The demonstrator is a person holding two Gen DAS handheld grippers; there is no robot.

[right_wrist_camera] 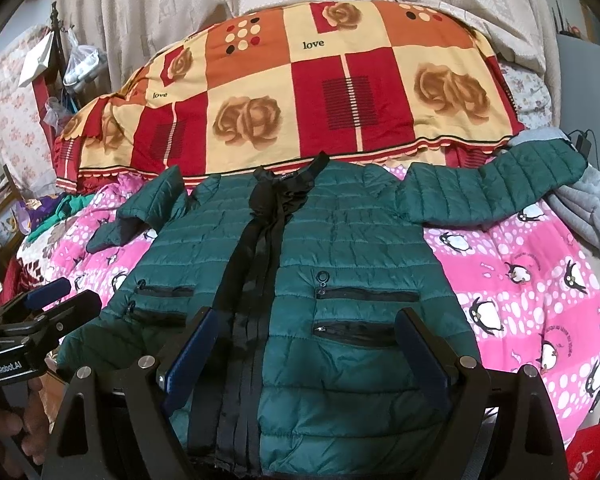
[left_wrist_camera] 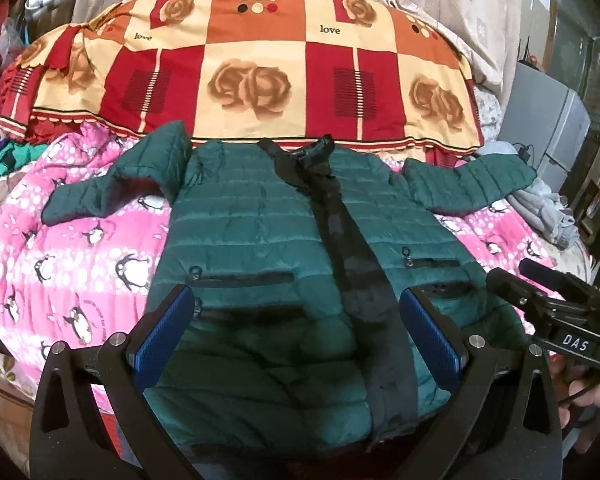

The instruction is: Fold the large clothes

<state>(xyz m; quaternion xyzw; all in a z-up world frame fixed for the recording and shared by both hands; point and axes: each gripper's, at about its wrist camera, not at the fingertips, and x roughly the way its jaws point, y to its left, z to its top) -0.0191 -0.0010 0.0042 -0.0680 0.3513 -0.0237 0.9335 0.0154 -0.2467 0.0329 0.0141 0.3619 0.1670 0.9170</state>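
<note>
A dark green quilted puffer jacket with a black front placket lies face up on the bed, collar far, hem near me, both sleeves spread out sideways. It also fills the right wrist view. My left gripper is open and empty, hovering above the jacket's lower part. My right gripper is open and empty above the hem; it also shows at the right of the left wrist view. The left gripper shows at the left of the right wrist view.
The jacket rests on a pink penguin-print quilt. A folded red, orange and cream rose-pattern blanket lies behind the collar. Grey clothing lies under the right sleeve's end. Green and purple clothes lie at the far left.
</note>
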